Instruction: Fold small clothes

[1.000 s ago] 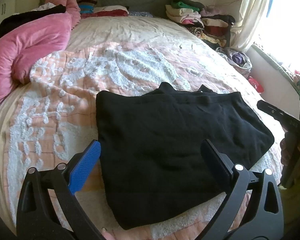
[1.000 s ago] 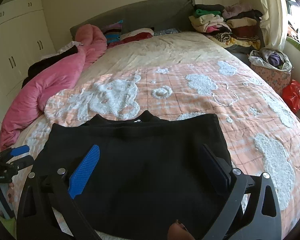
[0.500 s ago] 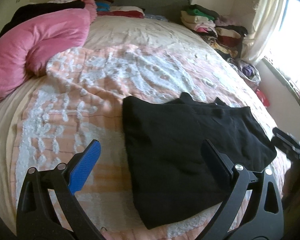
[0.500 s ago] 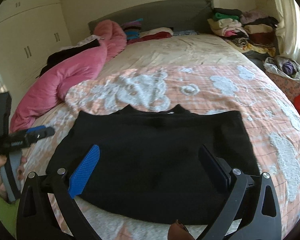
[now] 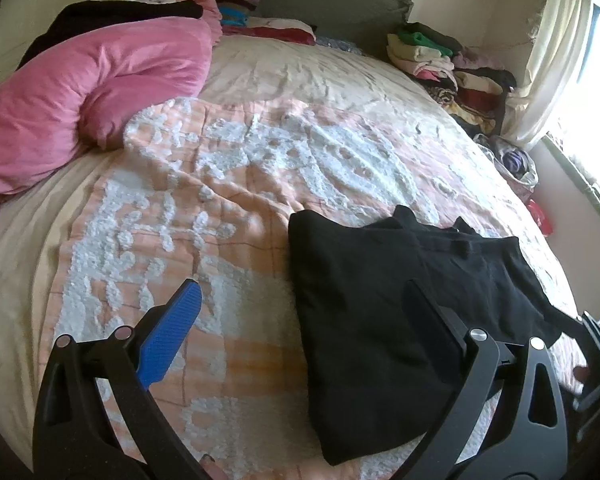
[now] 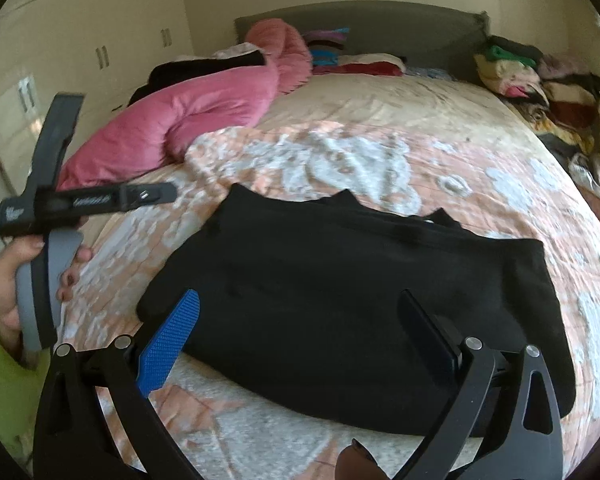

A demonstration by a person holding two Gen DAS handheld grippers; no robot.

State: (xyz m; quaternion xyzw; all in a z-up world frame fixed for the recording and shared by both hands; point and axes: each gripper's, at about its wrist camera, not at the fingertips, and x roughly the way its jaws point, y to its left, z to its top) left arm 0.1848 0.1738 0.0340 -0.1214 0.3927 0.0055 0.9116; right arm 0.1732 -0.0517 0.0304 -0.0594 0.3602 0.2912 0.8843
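A black garment lies folded flat on the peach and white bedspread; it also shows in the right wrist view. My left gripper is open and empty, above the bedspread at the garment's left edge. My right gripper is open and empty, over the garment's near edge. The left gripper's body, held by a hand, shows at the left of the right wrist view.
A pink duvet lies bunched at the bed's far left. Stacked folded clothes sit at the far right by the curtain. More clothes lie against the headboard. Wardrobe doors stand at the left.
Both grippers have swung left and pulled apart, staying open. The garment now sits further right in the left wrist view. The garment itself has not moved.
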